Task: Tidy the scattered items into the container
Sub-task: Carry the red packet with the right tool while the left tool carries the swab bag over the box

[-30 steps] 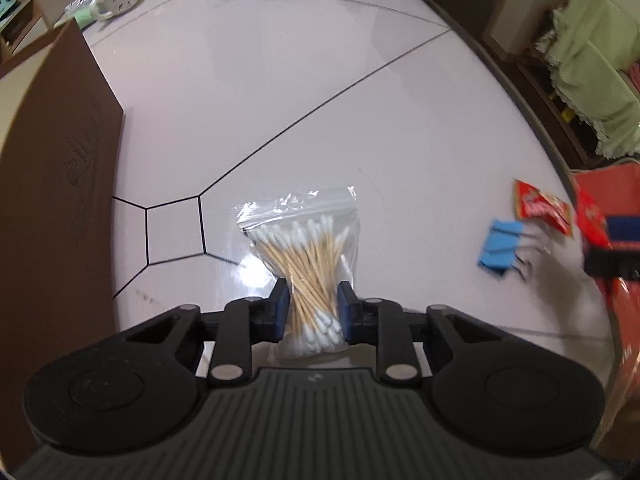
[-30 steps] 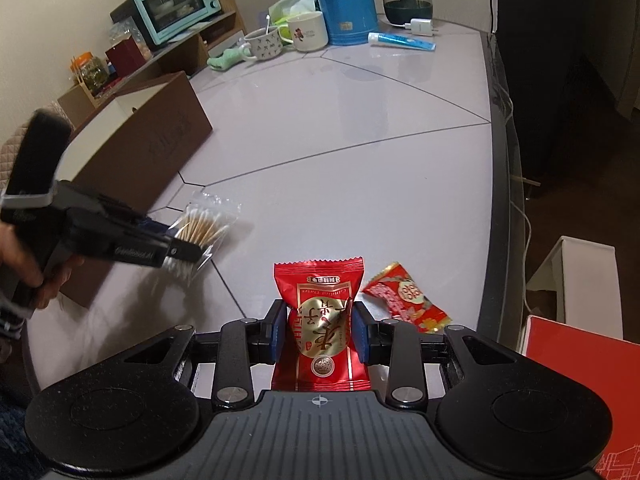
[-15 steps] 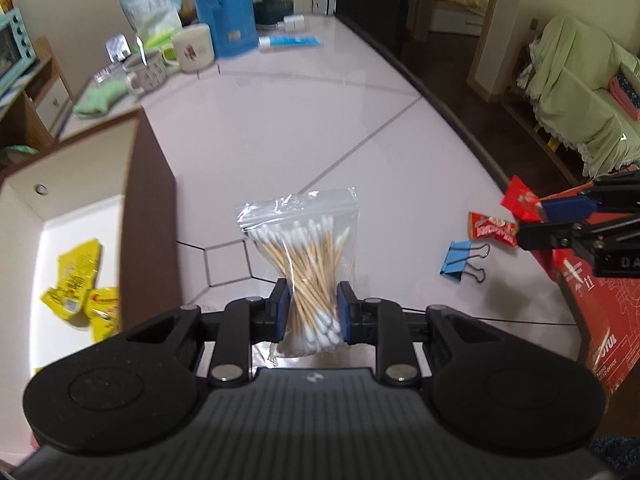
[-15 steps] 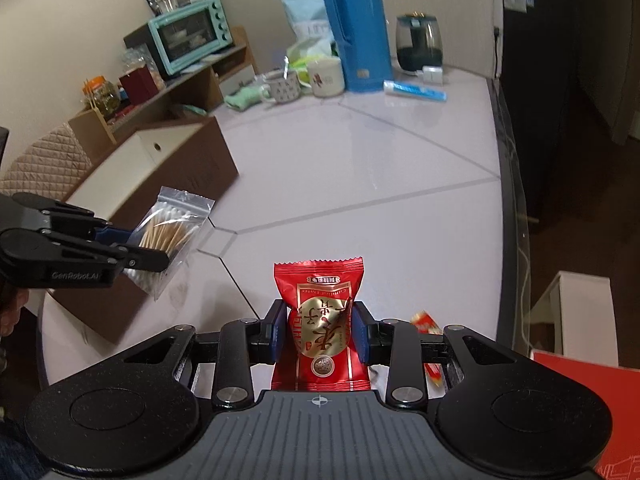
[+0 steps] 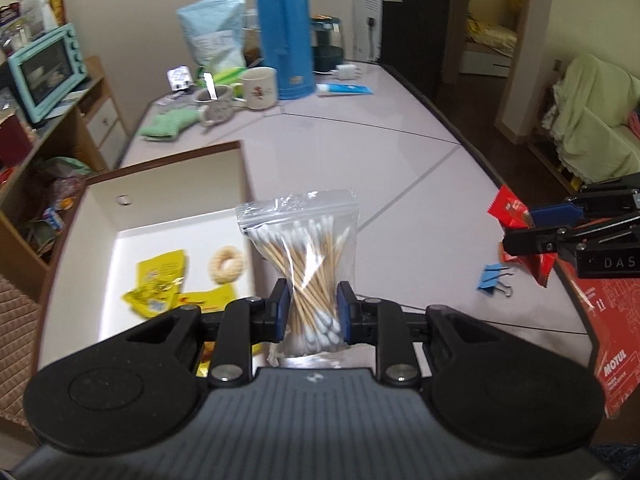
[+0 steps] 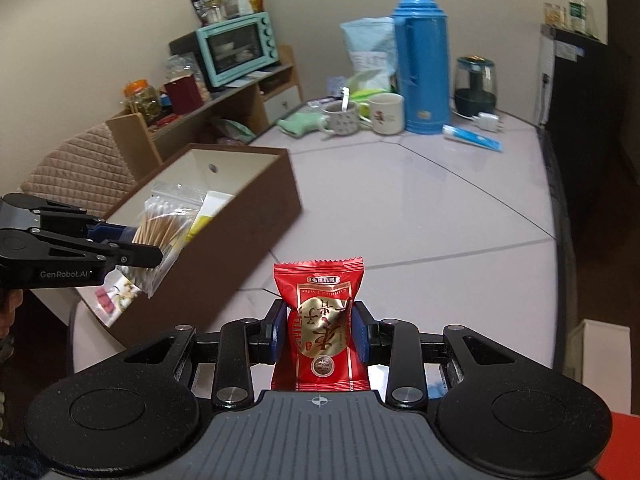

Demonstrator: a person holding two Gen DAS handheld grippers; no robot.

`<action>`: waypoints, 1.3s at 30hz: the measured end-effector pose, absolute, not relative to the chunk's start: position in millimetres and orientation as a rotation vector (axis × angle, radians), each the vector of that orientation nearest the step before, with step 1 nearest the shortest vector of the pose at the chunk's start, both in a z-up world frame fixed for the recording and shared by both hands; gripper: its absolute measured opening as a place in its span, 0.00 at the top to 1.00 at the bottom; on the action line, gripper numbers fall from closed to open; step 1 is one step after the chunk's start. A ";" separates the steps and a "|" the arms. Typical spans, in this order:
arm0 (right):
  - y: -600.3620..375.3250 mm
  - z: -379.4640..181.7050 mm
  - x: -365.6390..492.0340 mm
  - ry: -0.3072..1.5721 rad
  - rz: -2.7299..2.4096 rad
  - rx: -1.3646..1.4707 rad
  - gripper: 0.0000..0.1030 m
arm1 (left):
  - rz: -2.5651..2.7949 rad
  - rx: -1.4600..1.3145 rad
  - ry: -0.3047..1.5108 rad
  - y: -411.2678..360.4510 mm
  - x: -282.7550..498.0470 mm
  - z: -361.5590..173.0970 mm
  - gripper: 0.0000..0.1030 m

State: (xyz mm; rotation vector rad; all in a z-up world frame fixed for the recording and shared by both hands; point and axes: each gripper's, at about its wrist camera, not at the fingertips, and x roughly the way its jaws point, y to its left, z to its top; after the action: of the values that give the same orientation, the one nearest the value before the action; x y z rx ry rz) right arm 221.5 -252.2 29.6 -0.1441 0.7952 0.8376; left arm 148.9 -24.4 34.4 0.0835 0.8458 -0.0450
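Observation:
My left gripper [image 5: 311,311] is shut on a clear zip bag of cotton swabs [image 5: 306,256], held in the air at the right wall of the brown open box [image 5: 168,196]. Inside the box lie yellow packets [image 5: 160,284] and a beige ring [image 5: 227,264]. The right wrist view shows the same bag [image 6: 164,224] over the box [image 6: 256,208]. My right gripper [image 6: 319,330] is shut on a red snack packet [image 6: 320,320], above the table. A blue binder clip [image 5: 494,277] and another red packet [image 5: 532,266] lie on the table near the right gripper [image 5: 532,224].
At the table's far end stand a blue thermos [image 6: 420,60], two mugs [image 6: 384,114], a green cloth [image 6: 300,122], a tube [image 6: 472,138] and a dark kettle [image 6: 474,86]. A shelf with a teal oven [image 6: 236,46] is at the left. A red box [image 5: 600,320] sits at the right.
Both grippers have risen with their loads. My left gripper has carried the swab bag left to the box, so the box's inside now shows.

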 end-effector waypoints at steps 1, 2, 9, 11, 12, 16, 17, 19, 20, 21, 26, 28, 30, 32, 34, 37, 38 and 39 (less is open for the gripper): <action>-245.6 30.8 220.2 0.791 0.846 -0.144 0.68 | -0.036 0.082 0.843 -17.6 146.5 36.2 0.80; -238.7 32.0 218.8 0.788 0.854 -0.144 0.68 | -0.028 0.080 0.840 -10.7 144.3 37.8 0.80; -188.0 40.5 209.8 0.765 0.901 -0.134 0.68 | -0.003 0.080 0.828 33.6 131.3 45.3 0.80; -173.6 42.6 208.6 0.760 0.910 -0.127 0.68 | 0.001 0.082 0.826 45.8 129.0 47.2 0.80; -166.6 43.5 208.5 0.757 0.914 -0.123 0.68 | 0.002 0.083 0.824 52.0 128.2 48.2 0.80; -138.4 47.0 208.3 0.749 0.927 -0.108 0.68 | 0.006 0.095 0.815 76.6 128.2 53.0 0.80; -131.5 48.1 208.4 0.746 0.929 -0.106 0.68 | 0.007 0.099 0.813 82.8 128.4 54.0 0.80; -115.4 49.1 209.0 0.742 0.933 -0.102 0.68 | 0.006 0.107 0.812 94.5 129.8 54.8 0.80; -107.9 49.5 210.1 0.740 0.932 -0.099 0.68 | 0.004 0.111 0.813 100.2 130.8 54.7 0.80; -100.1 49.2 211.4 0.739 0.932 -0.097 0.68 | 0.003 0.116 0.814 105.7 132.4 54.3 0.80; -61.9 46.1 223.8 0.741 0.926 -0.088 0.68 | -0.010 0.118 0.822 132.6 147.3 50.0 0.80; -47.1 42.9 229.7 0.745 0.920 -0.089 0.68 | -0.013 0.119 0.827 142.7 156.4 47.9 0.80; -33.5 39.1 235.8 0.753 0.910 -0.089 0.68 | -0.019 0.125 0.828 151.8 165.3 46.7 0.80; -22.8 34.9 242.5 0.767 0.901 -0.087 0.68 | -0.030 0.132 0.831 159.3 175.3 45.5 0.80; -11.6 31.0 250.3 0.777 0.890 -0.090 0.68 | -0.040 0.142 0.836 165.9 187.0 43.2 0.80; 3.9 24.8 262.5 0.791 0.873 -0.096 0.68 | -0.052 0.150 0.847 174.9 206.0 36.5 0.80; 8.8 22.6 266.6 0.795 0.866 -0.097 0.68 | -0.058 0.153 0.851 177.1 212.3 33.8 0.80; 13.2 19.6 271.2 0.801 0.858 -0.098 0.68 | -0.065 0.155 0.855 179.4 218.6 31.1 0.80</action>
State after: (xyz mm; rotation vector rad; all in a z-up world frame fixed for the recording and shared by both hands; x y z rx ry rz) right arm 271.2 13.2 19.6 -0.0982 0.8013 0.8580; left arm 218.6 179.4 31.1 0.1552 0.8548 -0.0646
